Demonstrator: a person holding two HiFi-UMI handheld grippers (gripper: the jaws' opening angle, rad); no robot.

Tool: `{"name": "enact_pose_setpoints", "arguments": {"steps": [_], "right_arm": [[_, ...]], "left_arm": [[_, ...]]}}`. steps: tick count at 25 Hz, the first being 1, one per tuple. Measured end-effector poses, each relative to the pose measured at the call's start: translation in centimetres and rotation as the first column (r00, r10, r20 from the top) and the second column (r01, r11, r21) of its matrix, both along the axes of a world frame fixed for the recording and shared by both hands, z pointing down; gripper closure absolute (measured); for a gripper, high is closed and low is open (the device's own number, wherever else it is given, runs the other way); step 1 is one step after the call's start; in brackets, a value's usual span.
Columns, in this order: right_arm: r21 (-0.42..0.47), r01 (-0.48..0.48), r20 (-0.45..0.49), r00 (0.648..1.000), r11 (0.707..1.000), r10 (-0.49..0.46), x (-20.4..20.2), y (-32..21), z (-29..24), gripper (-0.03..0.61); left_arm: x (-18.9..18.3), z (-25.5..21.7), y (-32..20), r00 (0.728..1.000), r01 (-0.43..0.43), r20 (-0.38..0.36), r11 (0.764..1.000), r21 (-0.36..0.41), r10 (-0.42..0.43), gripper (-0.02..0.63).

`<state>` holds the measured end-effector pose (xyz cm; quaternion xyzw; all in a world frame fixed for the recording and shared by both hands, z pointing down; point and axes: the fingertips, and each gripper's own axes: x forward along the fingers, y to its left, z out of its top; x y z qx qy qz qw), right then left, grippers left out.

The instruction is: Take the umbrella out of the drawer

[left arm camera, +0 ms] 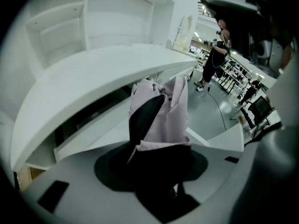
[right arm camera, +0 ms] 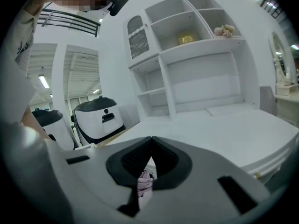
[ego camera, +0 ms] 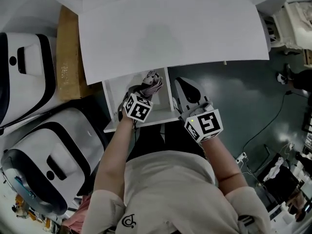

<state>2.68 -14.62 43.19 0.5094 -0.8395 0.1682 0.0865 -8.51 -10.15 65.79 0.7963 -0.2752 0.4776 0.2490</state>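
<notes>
The left gripper (ego camera: 140, 91) pinches a folded umbrella (ego camera: 150, 83) in its jaws over the open drawer (ego camera: 113, 94), just under the front edge of the surface (ego camera: 170, 28). Soft, light and loosely bundled, it likely holds best around its stiff core. Its long axis runs along the jaws, free end towards the drawer's back; the right gripper (ego camera: 184, 86) has its jaws pressed together, empty.

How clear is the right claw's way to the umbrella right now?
Probably clear, yes. The umbrella is clamped in the left claw over the open drawer, its top end free. The right claw is just beside it, shut, with nothing between them. It would need opening first.
</notes>
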Motion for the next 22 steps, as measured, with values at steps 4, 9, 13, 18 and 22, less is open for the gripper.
{"name": "enact_pose_setpoints", "arguments": {"steps": [4, 9, 13, 18, 22], "right_arm": [[0.033, 0.004, 0.004, 1.000, 0.999, -0.005, 0.1, 0.7, -1.8, 0.572], [0.081, 0.032, -0.009, 0.999, 0.996, -0.032, -0.1, 1.2, -4.5, 0.572], [0.127, 0.064, -0.024, 0.998, 0.990, -0.061, -0.4, 1.2, -6.9, 0.572], [0.201, 0.108, -0.045, 0.994, 0.974, -0.101, -0.9, 0.1, -10.1, 0.572], [0.248, 0.123, -0.045, 0.992, 0.961, -0.116, -1.0, -1.0, -12.0, 0.572]], "left_arm": [[0.5, -4.2, -0.6, 0.999, 0.014, -0.029, 0.998, 0.059, -0.012, 0.393], [1.3, -10.4, -1.5, 0.992, 0.075, -0.113, 0.986, 0.151, -0.058, 0.393], [1.2, -15.5, -2.1, 0.976, 0.139, -0.197, 0.964, 0.228, -0.094, 0.393], [0.7, -22.0, -4.2, 0.960, 0.199, -0.259, 0.912, 0.358, -0.108, 0.393], [0.2, -27.2, -6.2, 0.942, 0.257, -0.315, 0.850, 0.461, -0.114, 0.393]]}}
